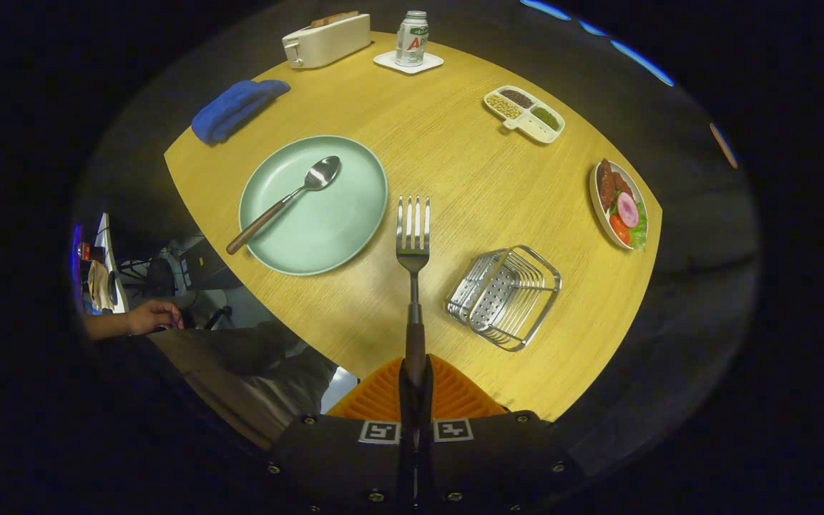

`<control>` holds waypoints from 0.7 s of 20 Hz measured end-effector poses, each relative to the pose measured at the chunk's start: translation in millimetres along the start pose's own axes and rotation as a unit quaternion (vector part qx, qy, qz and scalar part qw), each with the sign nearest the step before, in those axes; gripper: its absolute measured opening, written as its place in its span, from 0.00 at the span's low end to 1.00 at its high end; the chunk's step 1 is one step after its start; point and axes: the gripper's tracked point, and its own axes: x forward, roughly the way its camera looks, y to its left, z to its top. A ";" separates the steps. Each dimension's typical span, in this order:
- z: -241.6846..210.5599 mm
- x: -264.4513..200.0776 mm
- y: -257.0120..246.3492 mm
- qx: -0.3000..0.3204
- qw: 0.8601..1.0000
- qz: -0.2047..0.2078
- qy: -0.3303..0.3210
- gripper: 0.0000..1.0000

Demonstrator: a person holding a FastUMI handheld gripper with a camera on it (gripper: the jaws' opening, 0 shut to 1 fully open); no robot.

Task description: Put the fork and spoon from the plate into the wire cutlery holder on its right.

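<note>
My gripper [415, 372] is shut on the brown handle of a metal fork [413, 236], which sticks straight out ahead of the fingers, held above the wooden table with its tines pointing away. A spoon [290, 197] with a brown handle lies across the pale green plate [344, 232], to the left of the fork; its handle end overhangs the plate's near-left rim. The wire cutlery holder [503, 295] stands on the table to the right of the fork, close to the fingers, and nothing is in it.
Beyond are a blue cloth [237, 107], a white toaster [326, 39], a can on a coaster [410, 39], a divided dish of grains [524, 114] and a salad plate [621, 205] at the right table edge. A person's hand [151, 316] rests left of the table.
</note>
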 end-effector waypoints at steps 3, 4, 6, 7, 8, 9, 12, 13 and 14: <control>-19.1 -3.4 -24.6 -0.012 0.999 -0.023 0.020 0.03; -24.7 -4.9 -32.5 -0.012 0.999 -0.026 0.027 0.03; -34.0 -9.2 -40.5 -0.014 0.998 -0.028 0.048 0.03; -37.5 -7.3 -47.6 -0.017 0.998 -0.031 0.057 0.02; -41.4 -7.3 -51.0 -0.014 0.997 -0.029 0.067 0.02; -43.7 -9.1 -52.0 -0.008 0.997 -0.020 0.077 0.03; -55.0 -11.6 -64.1 -0.006 0.992 -0.009 0.123 0.02; -52.8 -9.5 -70.1 -0.009 0.991 -0.012 0.132 0.02; -48.7 -9.1 -75.2 -0.010 0.990 -0.015 0.141 0.03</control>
